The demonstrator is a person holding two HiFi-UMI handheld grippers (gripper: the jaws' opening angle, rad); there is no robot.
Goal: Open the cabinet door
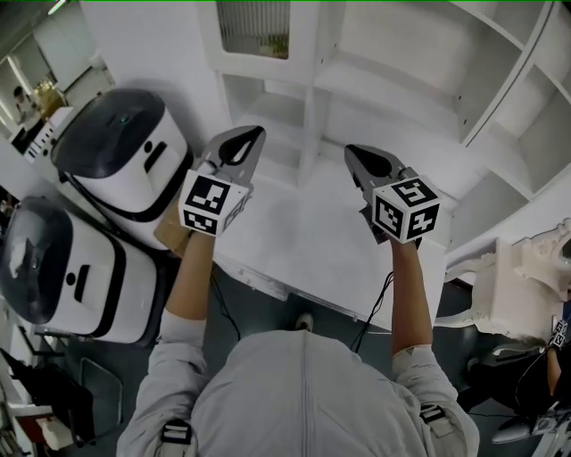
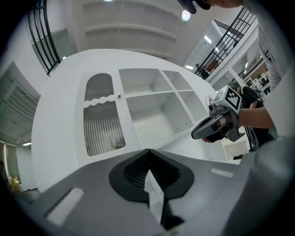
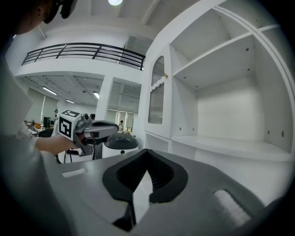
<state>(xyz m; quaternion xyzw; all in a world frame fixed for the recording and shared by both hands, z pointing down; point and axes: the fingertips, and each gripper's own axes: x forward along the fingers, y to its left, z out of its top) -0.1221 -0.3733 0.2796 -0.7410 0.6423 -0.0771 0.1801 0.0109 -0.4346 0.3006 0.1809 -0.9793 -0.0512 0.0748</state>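
The cabinet door (image 1: 253, 27) is cut off by the top edge of the head view, where only a strip of its ribbed glass shows; something greenish behind the glass is too blurred to name. The left gripper view shows the whole door (image 2: 103, 115) at the upper left corner of the white cabinet (image 2: 57, 110), left of 4 open shelf bays. It stands upright, taller than wide, with an arched top. It lies shut and flush in the cabinet front, facing the person. A small brass knob (image 2: 119, 95) sits on its right edge, level with the wavy bar between its 2 panes. Which side carries the hinges cannot be told.

The left gripper (image 1: 257, 134) is held above the counter (image 1: 294, 236), near its left end, claw closed on nothing and pointing toward the shelves. The right gripper (image 1: 351, 151) is alongside, also closed and empty, and well apart from the door. Neither touches the cabinet. Left of the counter stand 2 white machines with dark domed tops (image 1: 120, 147)
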